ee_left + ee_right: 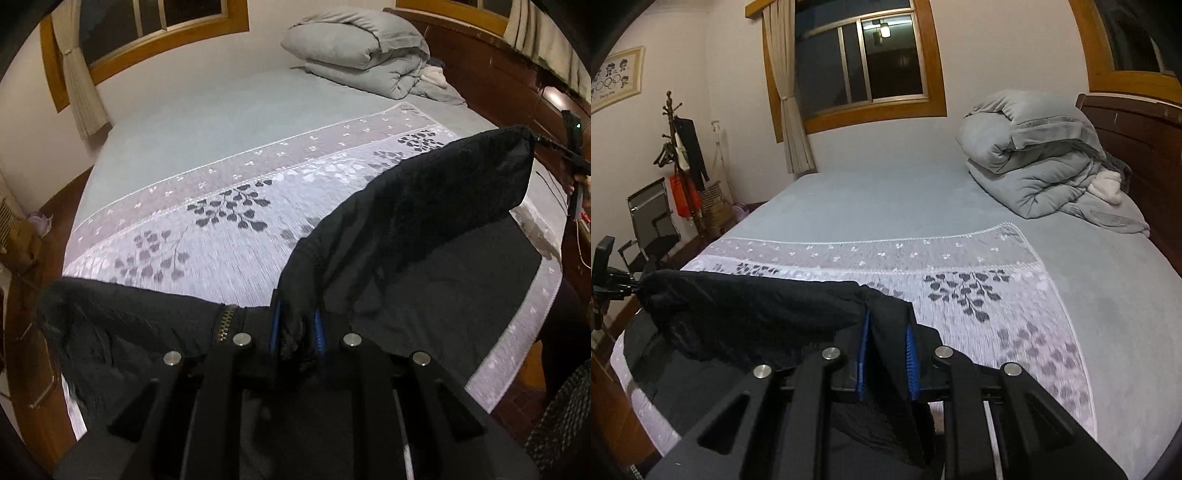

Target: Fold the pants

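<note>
One pair of black pants hangs stretched between two grippers over the patterned cloth on the bed. The left gripper pinches one end, the right gripper the other. One folded grey quilt sits at the headboard.

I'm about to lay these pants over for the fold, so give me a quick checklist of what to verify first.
1. Left tongs clamped on the pants: ok.
2. Right tongs clamped on the pants: ok.
3. Edge between both tongs lifted and stretched: ok.
4. Rest of the pants lying flat on the floral cloth: ok.
5. Landing area free of the folded duvet: ok.
6. Legs lined up evenly: cannot tell.
</note>
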A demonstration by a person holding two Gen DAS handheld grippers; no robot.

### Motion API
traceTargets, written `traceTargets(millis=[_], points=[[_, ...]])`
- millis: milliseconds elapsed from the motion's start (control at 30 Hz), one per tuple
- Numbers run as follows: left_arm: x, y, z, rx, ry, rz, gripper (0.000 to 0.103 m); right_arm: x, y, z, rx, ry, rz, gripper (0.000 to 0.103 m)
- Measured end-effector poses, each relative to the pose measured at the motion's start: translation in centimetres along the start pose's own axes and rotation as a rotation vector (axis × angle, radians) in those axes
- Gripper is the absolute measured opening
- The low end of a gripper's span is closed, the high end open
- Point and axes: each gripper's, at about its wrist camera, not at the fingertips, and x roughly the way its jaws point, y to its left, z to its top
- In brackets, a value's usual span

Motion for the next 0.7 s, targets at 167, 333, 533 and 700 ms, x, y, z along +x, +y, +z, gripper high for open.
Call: traceTargets(millis=[167, 333, 533, 700], points=[[-1.4, -2.0, -4.8, -0.069, -0.008, 0.006, 0.014, -1.6, 0.4, -3.3, 0.010, 0.045, -0.005, 0.017], [-1.0, -3.7, -9.6, -0.151, -0.005, 0.012, 0.014, -3.1, 0.7, -6.1, 0.044, 0.064, 0.010, 0.015], [1.0, -4.8, -14.3, -0.220, 0.037, 0.024, 0.019, -4.1, 2.4, -10.4, 0.010, 0.149, -0.007, 0.015], [1.8, -5.5, -17.1, -0.257, 0.037, 0.021, 0.027, -3.4, 3.3, -13.9, -0.014, 0.241, -0.032, 0.015]])
